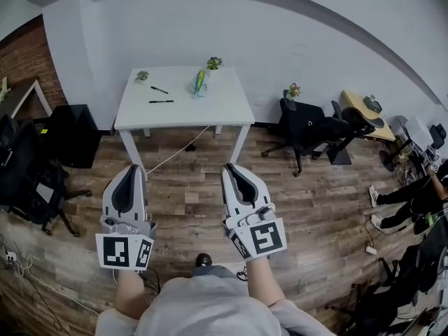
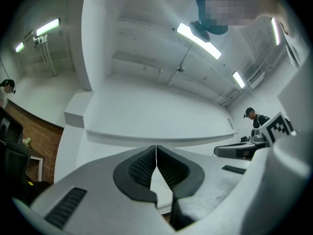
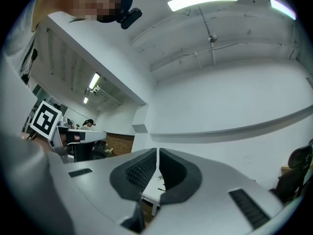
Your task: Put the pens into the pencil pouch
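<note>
A white table (image 1: 224, 110) stands by the far wall, well ahead of me. Two black pens (image 1: 160, 101) lie on its left half, one (image 1: 159, 89) behind the other. A teal and green pencil pouch (image 1: 199, 83) stands upright near the table's middle. My left gripper (image 1: 133, 168) and right gripper (image 1: 229, 167) are held out over the wooden floor, short of the table. Both are shut with nothing between the jaws. In the right gripper view the white table (image 3: 152, 192) shows below the shut tips, small and far.
Two small potted plants (image 1: 142, 76) (image 1: 214, 64) sit at the table's back edge. A black cabinet (image 1: 70, 135) stands left of the table, black office chairs (image 1: 308, 128) and a wooden desk (image 1: 367, 110) to the right. A cable (image 1: 175, 156) runs across the floor. A seated person's legs (image 1: 402, 194) show at right.
</note>
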Demonstrator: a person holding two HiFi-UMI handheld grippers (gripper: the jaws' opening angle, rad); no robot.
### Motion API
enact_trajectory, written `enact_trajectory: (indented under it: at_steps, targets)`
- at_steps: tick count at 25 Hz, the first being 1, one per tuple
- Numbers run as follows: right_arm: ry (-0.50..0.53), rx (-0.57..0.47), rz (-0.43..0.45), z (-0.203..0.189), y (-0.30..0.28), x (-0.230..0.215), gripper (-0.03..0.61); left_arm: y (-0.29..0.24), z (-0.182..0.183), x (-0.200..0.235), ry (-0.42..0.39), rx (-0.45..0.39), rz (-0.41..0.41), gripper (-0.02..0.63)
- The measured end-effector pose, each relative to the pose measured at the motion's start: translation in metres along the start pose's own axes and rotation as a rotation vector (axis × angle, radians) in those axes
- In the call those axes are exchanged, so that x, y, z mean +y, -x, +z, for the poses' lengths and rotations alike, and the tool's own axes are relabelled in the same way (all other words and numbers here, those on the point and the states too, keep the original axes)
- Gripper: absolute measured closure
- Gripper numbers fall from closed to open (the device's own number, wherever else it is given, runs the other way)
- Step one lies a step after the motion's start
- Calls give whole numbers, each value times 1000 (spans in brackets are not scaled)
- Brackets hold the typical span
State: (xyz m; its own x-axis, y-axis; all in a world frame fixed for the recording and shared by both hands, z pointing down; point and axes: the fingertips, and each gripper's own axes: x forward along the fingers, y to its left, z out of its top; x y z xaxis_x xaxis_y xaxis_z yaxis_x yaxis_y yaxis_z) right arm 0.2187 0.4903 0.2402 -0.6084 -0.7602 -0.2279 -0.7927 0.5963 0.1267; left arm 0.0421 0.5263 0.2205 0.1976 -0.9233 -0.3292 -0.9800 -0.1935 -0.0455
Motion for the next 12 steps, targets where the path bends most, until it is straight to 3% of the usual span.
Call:
enact_trajectory:
  at_steps: [6,12]
  targets:
    - [-17,-1,-5,-17,-38,-52,541,-62,-19,-9,-14,-11,-16,588]
    - [-26,28,41,-41,-68,-65,541,-79,-45,5,-19,29,34,588]
